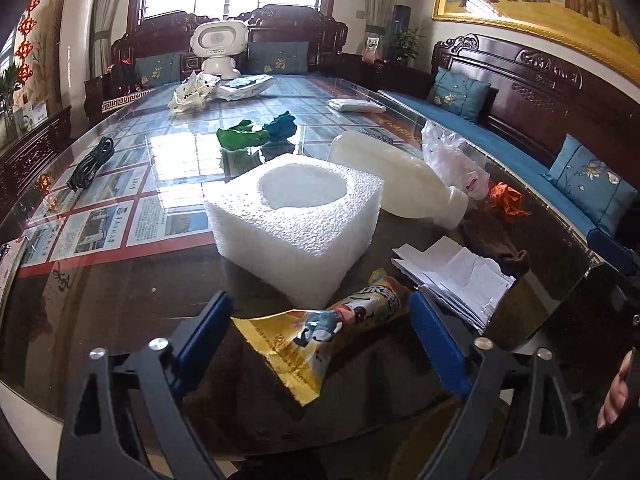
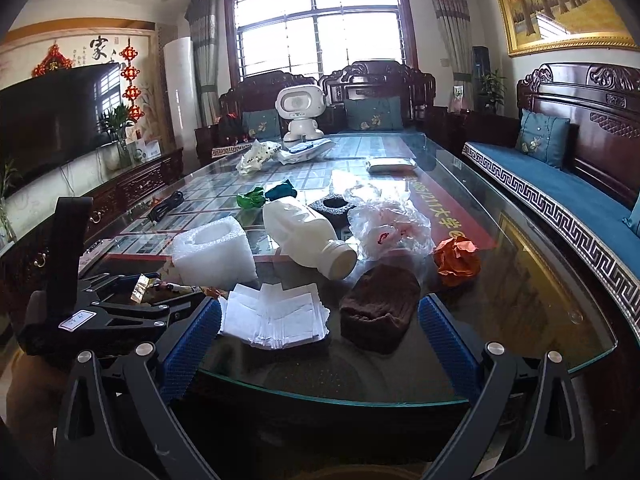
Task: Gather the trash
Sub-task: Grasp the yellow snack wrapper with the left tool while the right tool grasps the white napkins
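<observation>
The left tongs (image 1: 320,336) stand wide apart, one blue pad on either side of a crinkled yellow printed snack wrapper (image 1: 316,336) that lies flat near the front edge of the glass-topped counter (image 1: 120,280); the pads do not press on it, so the wrapper is bracketed but not gripped, a placement that suggests it is the first piece of trash to be picked up. The right tongs (image 2: 320,344) are likewise released and empty, hanging just off the counter's near edge, with a stack of folded white paper (image 2: 276,316) and a dark brown knitted cloth (image 2: 378,308) lying ahead between their fingers. Just behind the wrapper stands a white foam block with a round hollow (image 1: 296,216), close enough that a deep reach could nudge it, and the paper stack lies just to the wrapper's right, near the pad on that side. Further back a white plastic bottle (image 1: 400,184) lies on its side, touching a crumpled clear plastic bag (image 1: 452,156), with an orange paper ball (image 1: 508,198) beside them. Green crumpled paper (image 1: 240,138) and teal crumpled paper (image 1: 282,126) sit mid-counter, a black cable (image 1: 90,162) off to the left, and more white bags near a small white robot figure (image 1: 218,46) at the far end. No bin is visible in either view.
</observation>
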A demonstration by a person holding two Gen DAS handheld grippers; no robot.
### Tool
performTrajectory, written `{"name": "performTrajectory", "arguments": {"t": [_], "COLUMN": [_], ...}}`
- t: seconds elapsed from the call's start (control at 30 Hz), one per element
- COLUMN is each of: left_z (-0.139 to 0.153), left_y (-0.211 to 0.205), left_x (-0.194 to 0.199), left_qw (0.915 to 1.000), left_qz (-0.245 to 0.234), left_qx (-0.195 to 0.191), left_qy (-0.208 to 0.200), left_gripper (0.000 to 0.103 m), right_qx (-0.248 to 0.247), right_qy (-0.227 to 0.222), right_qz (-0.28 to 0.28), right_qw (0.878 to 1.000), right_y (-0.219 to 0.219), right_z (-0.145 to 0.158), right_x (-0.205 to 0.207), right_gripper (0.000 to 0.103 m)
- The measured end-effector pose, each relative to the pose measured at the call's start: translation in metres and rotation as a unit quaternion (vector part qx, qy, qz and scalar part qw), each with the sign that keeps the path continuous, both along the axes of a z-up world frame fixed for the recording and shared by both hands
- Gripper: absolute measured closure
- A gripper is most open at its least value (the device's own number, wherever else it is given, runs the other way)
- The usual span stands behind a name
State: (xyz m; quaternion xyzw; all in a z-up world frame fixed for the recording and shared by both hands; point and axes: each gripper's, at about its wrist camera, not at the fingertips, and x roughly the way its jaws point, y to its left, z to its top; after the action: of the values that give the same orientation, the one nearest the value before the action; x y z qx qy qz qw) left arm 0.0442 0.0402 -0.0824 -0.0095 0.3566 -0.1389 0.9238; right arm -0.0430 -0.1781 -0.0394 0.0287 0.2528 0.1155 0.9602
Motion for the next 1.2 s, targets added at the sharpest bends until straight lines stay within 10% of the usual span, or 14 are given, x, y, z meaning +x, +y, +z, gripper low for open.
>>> {"name": "performTrajectory", "arguments": {"t": [0.4,1.2], "left_z": [-0.001,0.012], "left_y": [0.000,0.021], "left_x": [-0.001,-0.029], "left_qw": [0.9997,0.9993], "left_qz": [-0.016,-0.015], "left_qx": [-0.015,-0.021], "left_qy": [0.004,-0.028], "left_gripper": [0.075,0.080], "right_qx": [-0.001,-0.054], "right_qy": [0.005,-0.020], "right_qz": [0.012,0.079], "right_qw": [1.000,0.995], "right_y": [0.010,0.062], "right_z": [-0.004,-0.021], "right_x": [0.003,0.001], "right_gripper": [0.008,0.037]}}
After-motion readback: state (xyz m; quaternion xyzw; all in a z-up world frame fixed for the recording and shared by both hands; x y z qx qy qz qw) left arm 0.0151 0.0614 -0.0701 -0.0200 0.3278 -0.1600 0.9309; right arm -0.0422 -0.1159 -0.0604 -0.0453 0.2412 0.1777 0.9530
